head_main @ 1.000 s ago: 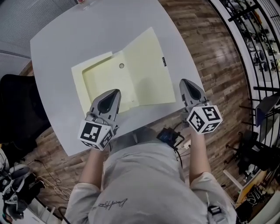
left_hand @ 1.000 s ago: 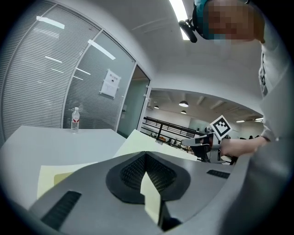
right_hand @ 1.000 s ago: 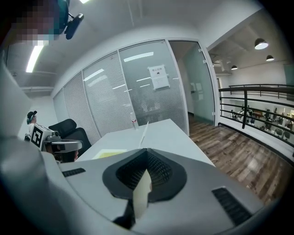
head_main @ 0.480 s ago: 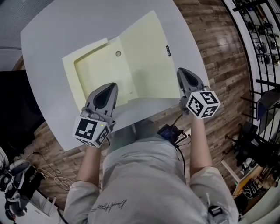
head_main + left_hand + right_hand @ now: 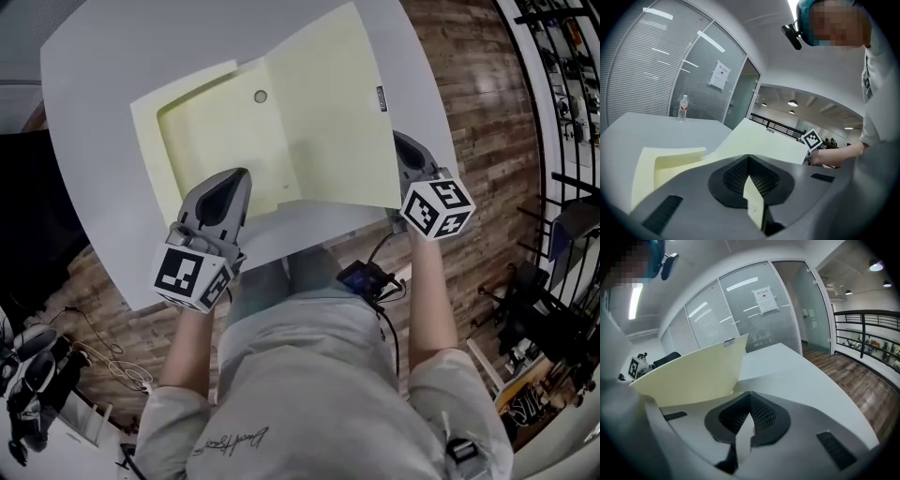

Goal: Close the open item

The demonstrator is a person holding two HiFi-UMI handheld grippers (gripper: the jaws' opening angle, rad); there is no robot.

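A pale yellow folder (image 5: 281,122) lies open on the grey table (image 5: 103,56). Its left half (image 5: 670,161) rests flat, showing an inner pocket. The right cover (image 5: 328,103) is raised off the table and leans leftward, seen also as a slanted sheet (image 5: 689,373). My right gripper (image 5: 405,159) is shut on that cover's near right corner and is partly hidden behind it; a pale strip sits between its jaws (image 5: 750,397). My left gripper (image 5: 230,183) is shut on the near edge of the left half, with a yellow strip in its jaws (image 5: 749,159).
A water bottle (image 5: 682,107) stands at the table's far side. A black chair (image 5: 28,216) is left of the table. A black railing (image 5: 562,84) and wooden floor (image 5: 478,112) lie to the right. Glass office walls (image 5: 740,310) are behind.
The right gripper has moved up and forward with the right cover, which now stands higher off the table. The left gripper has stayed on the left half's near edge.
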